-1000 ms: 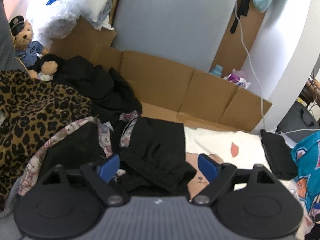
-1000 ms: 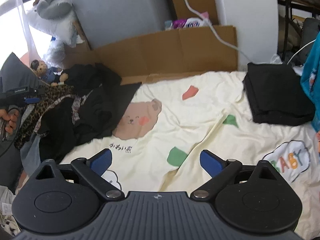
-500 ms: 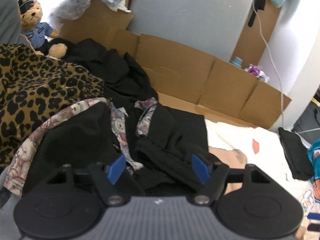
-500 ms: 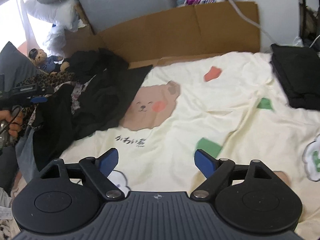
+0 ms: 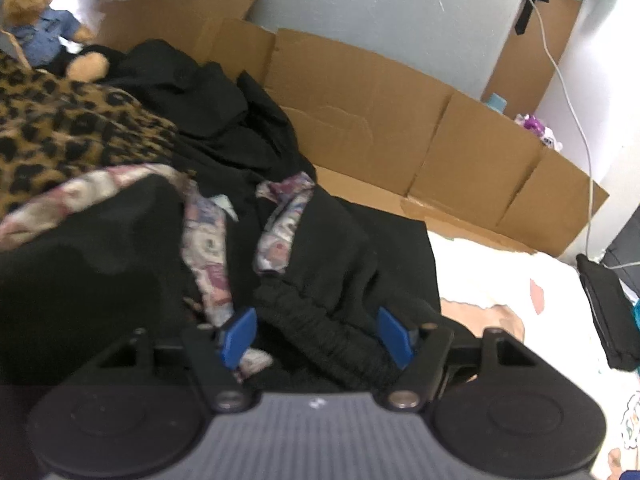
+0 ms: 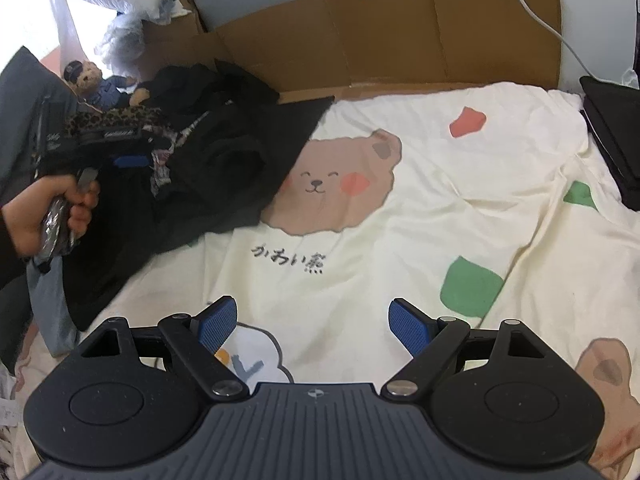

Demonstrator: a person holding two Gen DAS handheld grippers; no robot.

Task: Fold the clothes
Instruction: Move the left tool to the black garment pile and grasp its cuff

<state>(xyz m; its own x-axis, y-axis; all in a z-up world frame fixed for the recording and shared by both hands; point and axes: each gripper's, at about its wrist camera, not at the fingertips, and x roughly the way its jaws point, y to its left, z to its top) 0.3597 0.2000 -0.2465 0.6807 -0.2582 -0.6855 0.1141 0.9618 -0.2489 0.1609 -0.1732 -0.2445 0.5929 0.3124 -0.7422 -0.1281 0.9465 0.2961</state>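
Observation:
A heap of unfolded clothes lies at the left of the bed. On top is a black garment (image 5: 340, 248) with a gathered elastic hem (image 5: 320, 332) and a floral-lined piece (image 5: 208, 248). My left gripper (image 5: 316, 336) is open, its blue pads on either side of that elastic hem. In the right wrist view the heap (image 6: 224, 160) is at the left, with a hand (image 6: 56, 212) holding the left gripper (image 6: 124, 160) over it. My right gripper (image 6: 314, 330) is open above the cream bear-print sheet (image 6: 400, 220), holding nothing. A folded black garment (image 6: 612, 132) sits at the far right.
A leopard-print cloth (image 5: 60, 128) and a teddy bear (image 5: 36, 28) lie left of the heap. Cardboard panels (image 5: 380, 92) line the back of the bed before a grey board (image 5: 380, 4). A white cable (image 5: 576, 112) hangs at the right.
My left gripper has moved forward and down into the black heap, so the elastic hem now sits between its fingers. My right gripper has shifted left over the sheet. Both stayed open.

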